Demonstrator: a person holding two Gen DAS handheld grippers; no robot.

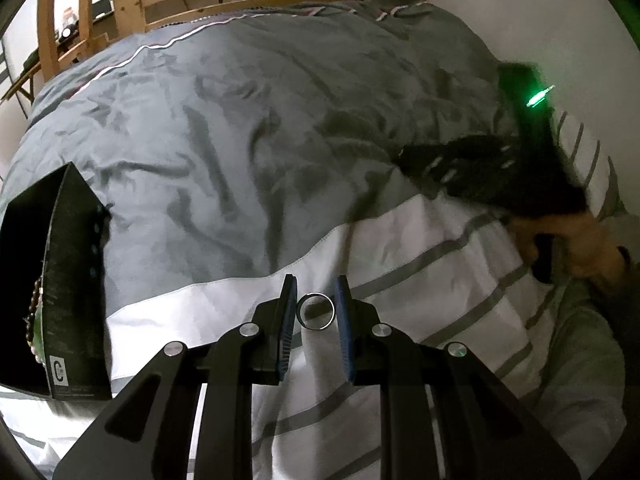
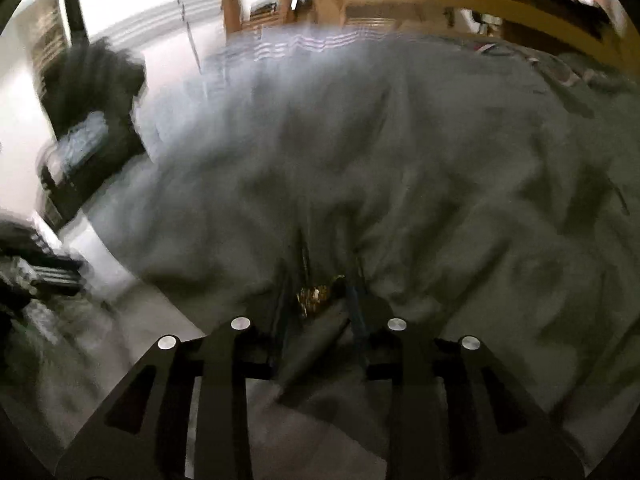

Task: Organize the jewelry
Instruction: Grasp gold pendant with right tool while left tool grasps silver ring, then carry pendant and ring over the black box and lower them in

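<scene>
Risk, ring: the ring sat on edge between the blue pads of the left gripper; a smooth band held only at its rim could, I judged, roll or pop out and drop into the folds of the duvet if the squeeze were uneven or the gripper tilted.
Risk, soft surface: the bedding gave no firm base, so a dropped piece would likely sink into a crease and be hard to find.
Risk, right side: the right wrist view was heavily smeared by motion; a small piece carried at that speed could shake loose.
Left fingers: closed in on the ring, both pads touching or nearly touching its sides; it looked gripped, lower centre of the left view.
Right fingers: the right gripper had its fingers close together around a small gold-coloured piece, lower centre of the right view; blur made it impossible to tell whether they truly clamped it.
Ring, look: plain metal band, silvery with a dark inner face, round and unbent, with its opening towards the camera.
Gold piece, look: glittery and bunched, perhaps a chain; too blurred to say.
Box: a black box stood open at the left edge of the left view, a beaded strand inside, well apart from the ring.
</scene>
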